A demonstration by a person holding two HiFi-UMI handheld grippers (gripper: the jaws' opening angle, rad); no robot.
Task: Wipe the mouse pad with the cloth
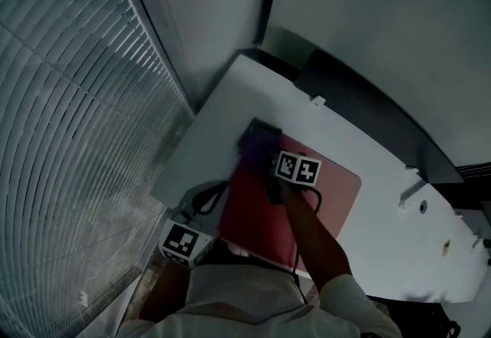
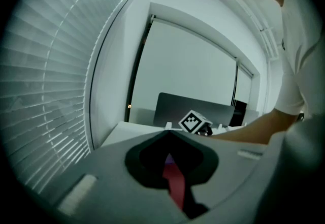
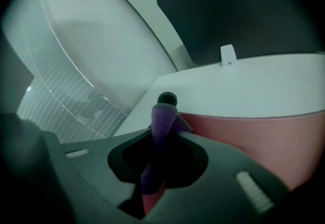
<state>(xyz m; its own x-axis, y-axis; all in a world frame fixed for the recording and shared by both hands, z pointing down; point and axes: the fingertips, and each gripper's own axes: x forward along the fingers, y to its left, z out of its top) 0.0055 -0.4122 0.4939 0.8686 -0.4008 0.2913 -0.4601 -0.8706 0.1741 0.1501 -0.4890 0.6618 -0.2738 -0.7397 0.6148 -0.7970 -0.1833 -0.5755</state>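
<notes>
Wiping seems barely underway: right fingers (image 3: 228,167) pinch the cloth (image 3: 161,121), with the mouse pad (image 3: 254,131) just beneath them. Left fingers (image 2: 101,167) sit closed, holding nothing.

No legible words, brands, numbers or signs anywhere, only wordless black-and-white square patterns on left marker cube (image 1: 182,241) and right marker cube (image 1: 298,169).

Free table (image 1: 387,210) right of mouse pad (image 1: 337,189); blinds (image 1: 69,99) hard left
</notes>
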